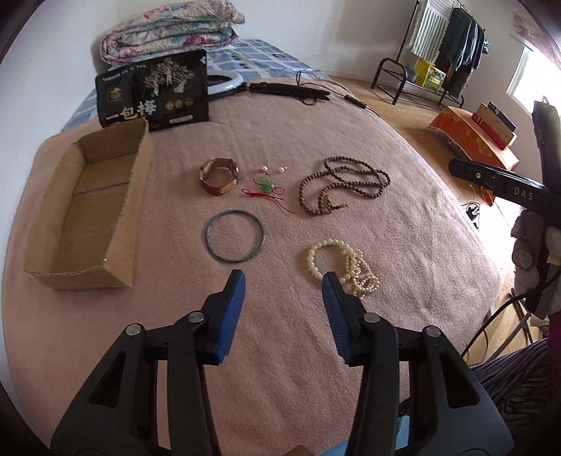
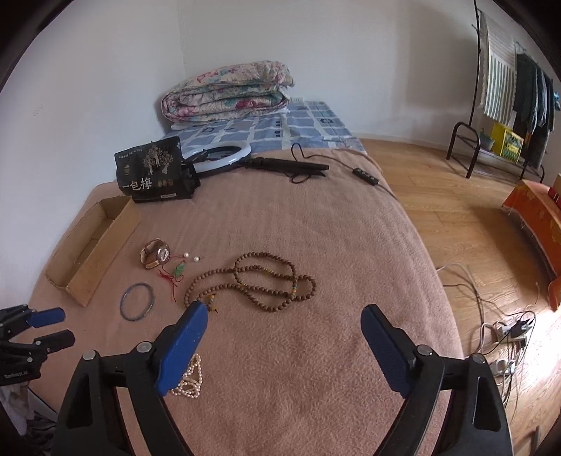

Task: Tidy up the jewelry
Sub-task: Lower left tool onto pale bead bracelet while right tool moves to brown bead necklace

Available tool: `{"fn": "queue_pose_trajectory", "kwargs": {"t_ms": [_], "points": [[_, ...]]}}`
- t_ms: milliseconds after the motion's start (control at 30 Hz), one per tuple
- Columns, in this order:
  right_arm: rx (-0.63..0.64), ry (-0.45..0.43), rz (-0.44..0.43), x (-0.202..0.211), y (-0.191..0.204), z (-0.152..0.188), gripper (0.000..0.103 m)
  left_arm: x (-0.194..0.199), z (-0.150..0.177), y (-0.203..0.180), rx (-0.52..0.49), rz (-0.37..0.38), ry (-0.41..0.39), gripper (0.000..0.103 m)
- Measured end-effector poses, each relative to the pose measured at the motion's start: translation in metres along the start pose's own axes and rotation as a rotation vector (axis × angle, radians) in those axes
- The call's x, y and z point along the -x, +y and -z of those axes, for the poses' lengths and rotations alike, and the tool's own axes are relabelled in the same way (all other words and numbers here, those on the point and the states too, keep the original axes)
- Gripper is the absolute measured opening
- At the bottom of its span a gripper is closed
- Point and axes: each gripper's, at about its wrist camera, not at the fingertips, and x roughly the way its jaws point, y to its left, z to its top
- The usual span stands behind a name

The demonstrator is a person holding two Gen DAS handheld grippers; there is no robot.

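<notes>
Jewelry lies on a pink blanket (image 1: 403, 217). A blue bangle (image 1: 234, 259) lies just ahead of my open, empty left gripper (image 1: 284, 277). Cream pearl bracelets (image 1: 342, 268) touch its right fingertip. Further off lie a brown watch (image 1: 219, 175), a red-cord green pendant with pearls (image 1: 268, 184) and a brown bead necklace (image 1: 342, 184). An empty cardboard box (image 1: 87, 214) stands at the left. My right gripper (image 2: 284, 312) is open and empty, above the blanket near the bead necklace (image 2: 252, 280). The pearls (image 2: 191, 380) lie under its left finger.
A black snack bag (image 1: 154, 91) stands behind the box. A ring light (image 1: 224, 79) with black stand and cables lies at the blanket's far edge. A folded quilt (image 1: 168, 31) sits beyond. The wooden floor (image 2: 455, 217) at the right holds cables.
</notes>
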Motion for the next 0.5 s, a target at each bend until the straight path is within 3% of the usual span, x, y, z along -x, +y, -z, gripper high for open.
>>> {"fn": "queue_pose_trajectory", "kwargs": {"t_ms": [233, 500], "points": [[0.029, 0.062, -0.058, -0.029, -0.003, -0.001, 0.078, -0.035, -0.001, -0.019, -0.047, 0.043, 0.065, 0.028], [0.157, 0.099, -0.124, -0.064, 0.012, -0.010, 0.070, -0.081, -0.008, -0.027, -0.063, 0.048, 0.137, 0.020]]}}
